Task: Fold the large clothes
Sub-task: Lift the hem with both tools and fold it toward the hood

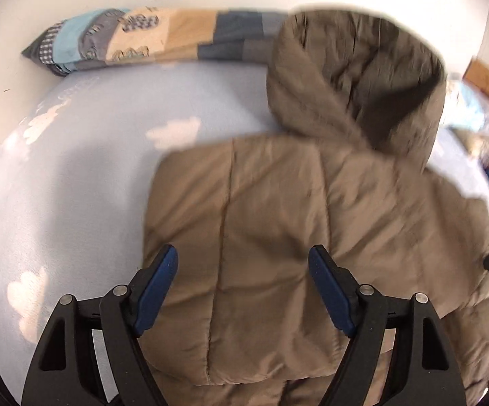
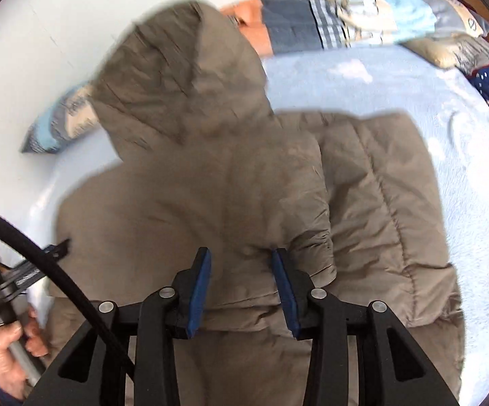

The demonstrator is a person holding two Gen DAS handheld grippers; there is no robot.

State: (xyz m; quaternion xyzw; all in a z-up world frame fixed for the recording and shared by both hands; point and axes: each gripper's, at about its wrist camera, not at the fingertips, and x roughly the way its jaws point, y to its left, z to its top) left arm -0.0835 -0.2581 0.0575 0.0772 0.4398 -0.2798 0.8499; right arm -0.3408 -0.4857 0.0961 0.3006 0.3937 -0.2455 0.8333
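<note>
- Jacket [image 1: 278, 237]: quilted, puffy cloth, matt, creased and stitched.
- Bed sheet [image 1: 75, 186]: soft, fleecy cloth, matt.
- Pillow [image 1: 136, 39]: patchwork cloth, matt.
- Left gripper [image 1: 242, 291]: black matt plastic, blue matt pads, shiny metal pins.
- Right gripper [image 2: 241, 291]: likewise in make and finish.
- Cable [image 2: 41, 260]: black braided sleeve, matt.

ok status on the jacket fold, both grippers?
Left gripper open, over the jacket. Right gripper part open, fabric fold between its fingers, grip unclear. Hooded jacket lies on the bed. Patchwork pillow behind the hood, apart.
</note>
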